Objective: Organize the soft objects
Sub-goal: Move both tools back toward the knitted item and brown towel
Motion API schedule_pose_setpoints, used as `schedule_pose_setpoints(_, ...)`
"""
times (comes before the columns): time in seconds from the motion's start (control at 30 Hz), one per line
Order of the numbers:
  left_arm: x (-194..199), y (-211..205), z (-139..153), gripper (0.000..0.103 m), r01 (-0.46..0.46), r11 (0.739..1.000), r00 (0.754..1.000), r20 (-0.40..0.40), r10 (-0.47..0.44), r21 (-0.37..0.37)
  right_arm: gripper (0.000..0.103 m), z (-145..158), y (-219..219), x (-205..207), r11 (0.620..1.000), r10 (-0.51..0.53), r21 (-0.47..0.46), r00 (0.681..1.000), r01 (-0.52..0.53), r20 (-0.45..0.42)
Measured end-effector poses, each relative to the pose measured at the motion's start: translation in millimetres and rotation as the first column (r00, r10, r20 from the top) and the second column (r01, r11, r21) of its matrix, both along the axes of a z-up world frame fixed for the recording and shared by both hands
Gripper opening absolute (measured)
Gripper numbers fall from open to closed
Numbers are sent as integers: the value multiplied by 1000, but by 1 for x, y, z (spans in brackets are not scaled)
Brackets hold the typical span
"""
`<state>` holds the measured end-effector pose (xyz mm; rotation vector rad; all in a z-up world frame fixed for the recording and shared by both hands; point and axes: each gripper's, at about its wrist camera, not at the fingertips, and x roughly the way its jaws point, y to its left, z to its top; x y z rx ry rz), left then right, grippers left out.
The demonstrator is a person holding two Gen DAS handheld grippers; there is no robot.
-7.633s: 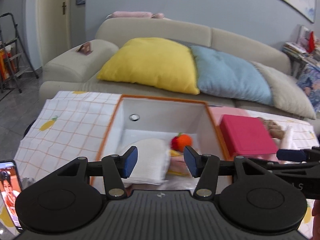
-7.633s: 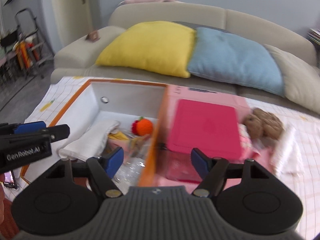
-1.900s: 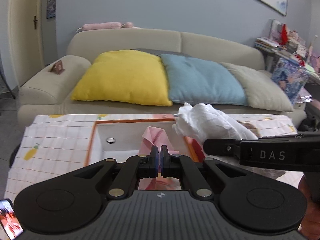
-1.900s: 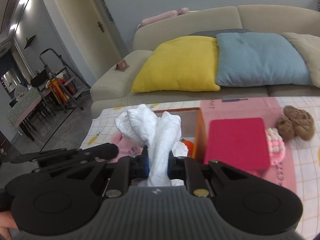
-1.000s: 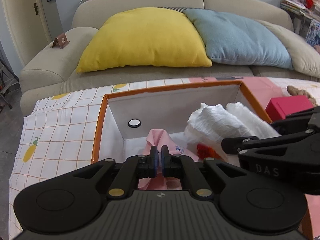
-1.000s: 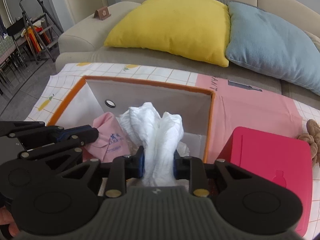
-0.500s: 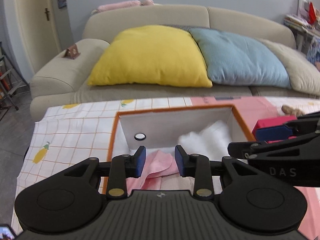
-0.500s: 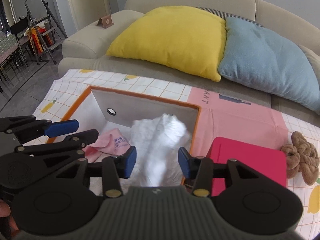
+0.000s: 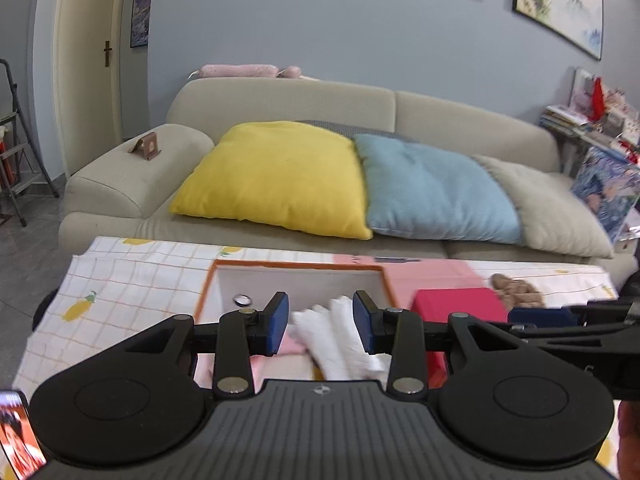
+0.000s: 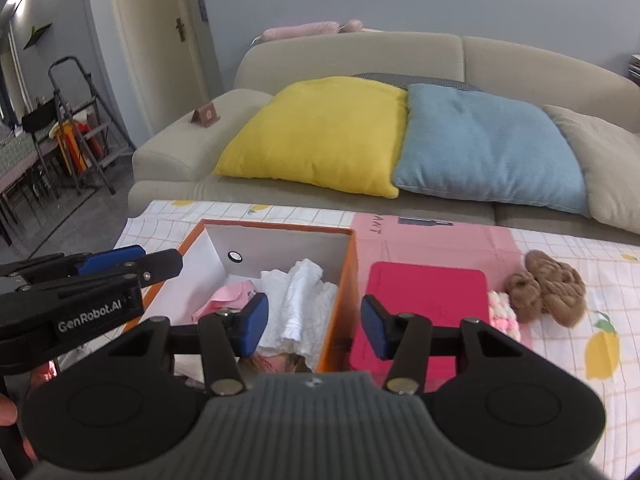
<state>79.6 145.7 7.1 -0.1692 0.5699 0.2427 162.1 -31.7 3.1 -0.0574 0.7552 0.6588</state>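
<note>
An orange-rimmed white box (image 9: pixel 296 266) (image 10: pixel 350 280) stands on the checked tablecloth. Inside it lie a crumpled white cloth (image 9: pixel 336 340) (image 10: pixel 304 300) and a pink cloth (image 9: pixel 290 346) (image 10: pixel 228 296). My left gripper (image 9: pixel 320 314) hovers above the box, its jaws opening, with nothing between them. My right gripper (image 10: pixel 314 318) is open and empty above the box's right wall. To the right of the box are a red case (image 10: pixel 428 300), a pink-and-white knitted piece (image 10: pixel 502 314) and a brown knitted toy (image 10: pixel 548 288).
A beige sofa (image 9: pixel 440 120) with yellow (image 9: pixel 280 176), blue and beige pillows lies behind the table. A phone (image 9: pixel 16 436) sits at the near left. A step ladder (image 10: pixel 80 120) stands by the door at the left.
Both grippers opened and let go of their cloths, pink from the left and white from the right, which now lie in the box. Both grippers then rose and drew back.
</note>
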Motion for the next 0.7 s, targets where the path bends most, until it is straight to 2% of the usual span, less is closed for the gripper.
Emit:
schedule_pose_setpoints(0.1, -12, -16, -2, 43, 35, 996, 999, 4, -35, -85, 52, 0, -25, -17, 999, -38, 12, 999, 38, -2)
schedule_pose_setpoints(0.2, -19, -39, -6, 43, 73, 994, 997, -8, -74, -81, 52, -5, -47, -32, 997, -75, 8, 997, 75, -11)
schedule_pose_setpoints(0.33, -25, -65, -15, 43, 149, 979, 987, -43, -157, -142, 52, -16, -78, -46, 992, -125, -9, 992, 125, -35)
schedule_pose_setpoints(0.47, -27, -93, -22, 43, 205, 968, 973, -73, -217, -145, 52, -32, -107, -51, 982, -187, -26, 980, 186, -73)
schedule_pose_setpoints(0.57, -24, -112, -26, 43, 265, 949, 954, -97, -284, -174, 52, -42, -130, -54, 973, -232, -33, 968, 230, -92)
schedule_pose_setpoints(0.7, -16, -138, -30, 43, 321, 932, 933, -116, -342, -169, 52, -51, -155, -54, 961, -278, -39, 954, 275, -111)
